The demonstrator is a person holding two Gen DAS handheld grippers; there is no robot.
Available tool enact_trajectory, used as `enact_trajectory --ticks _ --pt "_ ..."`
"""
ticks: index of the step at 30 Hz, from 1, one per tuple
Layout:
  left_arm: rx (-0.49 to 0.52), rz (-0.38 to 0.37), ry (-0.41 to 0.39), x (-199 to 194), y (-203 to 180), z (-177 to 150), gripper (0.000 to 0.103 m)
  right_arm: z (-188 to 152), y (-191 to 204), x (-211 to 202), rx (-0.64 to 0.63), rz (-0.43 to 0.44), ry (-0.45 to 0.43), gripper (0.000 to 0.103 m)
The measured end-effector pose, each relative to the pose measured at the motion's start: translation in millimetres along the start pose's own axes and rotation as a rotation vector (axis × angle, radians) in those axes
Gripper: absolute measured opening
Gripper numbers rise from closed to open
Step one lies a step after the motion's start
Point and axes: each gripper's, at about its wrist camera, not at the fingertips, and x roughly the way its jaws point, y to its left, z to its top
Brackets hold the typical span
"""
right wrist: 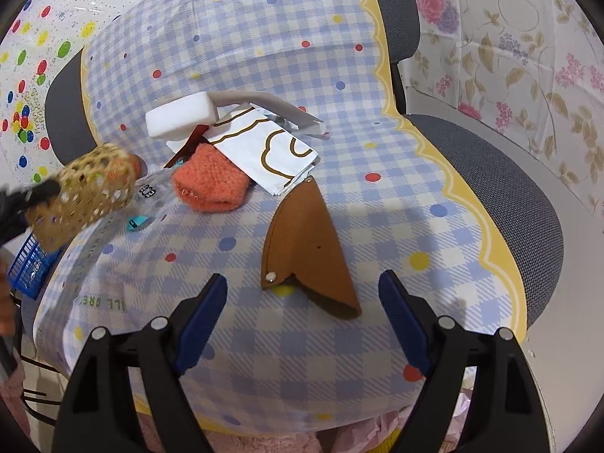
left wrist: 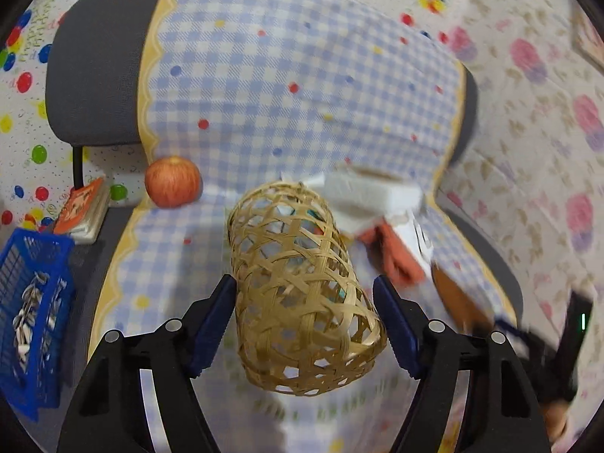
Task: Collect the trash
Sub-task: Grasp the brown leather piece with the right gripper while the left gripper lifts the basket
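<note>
My left gripper (left wrist: 304,324) has its blue pads on either side of a woven bamboo basket (left wrist: 302,294); it holds the basket tilted above the checked cloth. The basket also shows in the right wrist view (right wrist: 90,192), at the left. My right gripper (right wrist: 302,317) is open and empty above a brown leather pouch (right wrist: 309,253). Behind the pouch lie an orange knitted piece (right wrist: 211,181), a white printed paper bag (right wrist: 271,151), a white foam block (right wrist: 181,113) and a clear plastic wrapper (right wrist: 113,234). The pile also shows blurred in the left wrist view (left wrist: 377,196).
The checked cloth (right wrist: 264,37) covers a grey office chair (right wrist: 490,188). An apple (left wrist: 173,182) lies at the chair's back. A blue crate (left wrist: 30,313) with shells and a small book (left wrist: 81,209) sit at the left. Patterned sheets hang around.
</note>
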Motion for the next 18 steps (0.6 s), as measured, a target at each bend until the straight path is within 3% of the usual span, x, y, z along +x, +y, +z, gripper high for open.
enact_trajectory --ticks 4,7,14,18 --pt "0.059 0.002 0.087 5 2 -24 0.08 -3 -1 -4 -0.003 -0.01 0.003 0.081" --pt "0.058 0.041 0.092 9 7 -27 0.087 -3 0 -7 0.005 -0.006 0.0 0.081" --pt "-0.134 0.018 0.17 35 38 -5 0.087 -4 8 -13 -0.024 -0.018 -0.008 0.081" --pt "-0.153 0.069 0.185 46 45 -2 0.079 -3 7 -13 -0.023 -0.028 -0.013 0.081"
